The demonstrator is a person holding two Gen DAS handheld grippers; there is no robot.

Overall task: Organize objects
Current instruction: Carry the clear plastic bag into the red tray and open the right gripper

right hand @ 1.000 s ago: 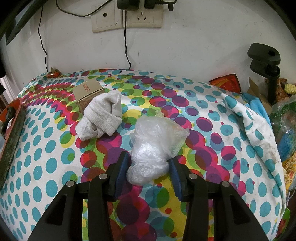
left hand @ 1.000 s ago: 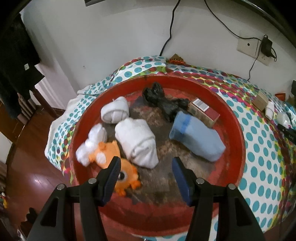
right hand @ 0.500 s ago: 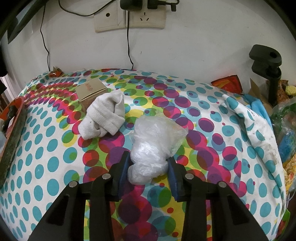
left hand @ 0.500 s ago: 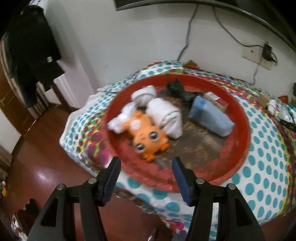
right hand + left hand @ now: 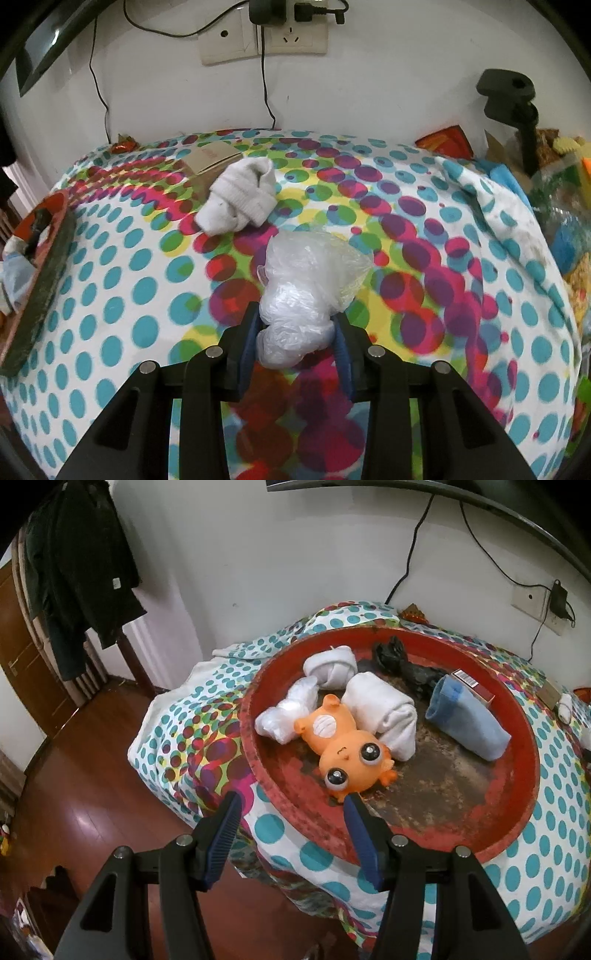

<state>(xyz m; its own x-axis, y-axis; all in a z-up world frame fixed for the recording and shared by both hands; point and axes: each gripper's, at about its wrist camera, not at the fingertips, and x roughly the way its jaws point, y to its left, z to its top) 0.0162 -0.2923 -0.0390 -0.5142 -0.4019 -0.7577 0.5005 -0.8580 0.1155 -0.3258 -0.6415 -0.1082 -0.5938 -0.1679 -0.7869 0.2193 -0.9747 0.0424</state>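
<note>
Our right gripper [image 5: 297, 332] is closing and pinches the plastic bag [image 5: 308, 291]; the red tray [image 5: 40, 284] lies far to its left, while our left gripper [image 5: 291, 805] hangs spread, empty.

Both grippers look the same: the left gripper [image 5: 291, 806] and right gripper [image 5: 297, 325] have chunky matte black arms with triangular cutouts, round silver screws just behind the fingers, and ribbed dark blue pads [image 5: 360, 834] lining each finger's inner face.
</note>
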